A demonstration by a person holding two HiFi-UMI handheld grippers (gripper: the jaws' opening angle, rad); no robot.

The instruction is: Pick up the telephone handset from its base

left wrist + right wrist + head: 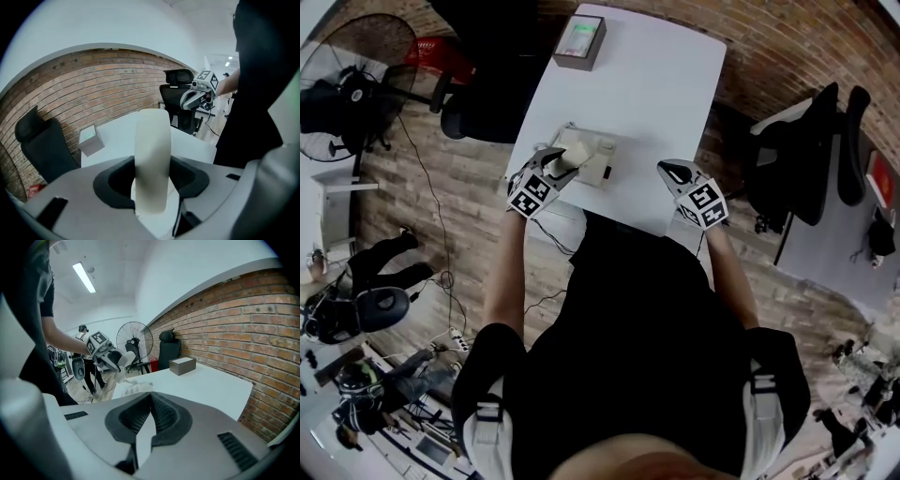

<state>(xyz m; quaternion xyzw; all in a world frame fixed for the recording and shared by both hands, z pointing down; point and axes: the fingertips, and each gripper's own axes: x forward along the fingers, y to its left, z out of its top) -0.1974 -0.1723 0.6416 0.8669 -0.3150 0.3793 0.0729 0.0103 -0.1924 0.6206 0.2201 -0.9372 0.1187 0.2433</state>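
Over the near edge of the white table (656,84), the left hand-held gripper (555,171) has its jaws clamped on the cream telephone handset (152,159). The pads press on its two flanks, and much of its length pokes out past the fingertips. Seen from the right gripper view, the handset appears to hang in the air, clear of the base (600,157), which sits flat on the table just below and beside it. I would judge the lift well under way rather than only begun.

To finish it cleanly, I would hold the squeeze as it is. The plastic looks smooth and rounded, so a tighter pinch could make it swivel or squirt out. The gripper should go straight up and away from the cradle, with the wrist steady so the long free end does not swing down and knock the base. I cannot make out a cord; if there is one, a slow rise would stop it dragging the base along.

The right hand-held gripper (678,175) hangs well apart near the table's other near corner, its jaws together on nothing and free to steady the base if needed. A small box (580,41) at the far end is well out of the way.
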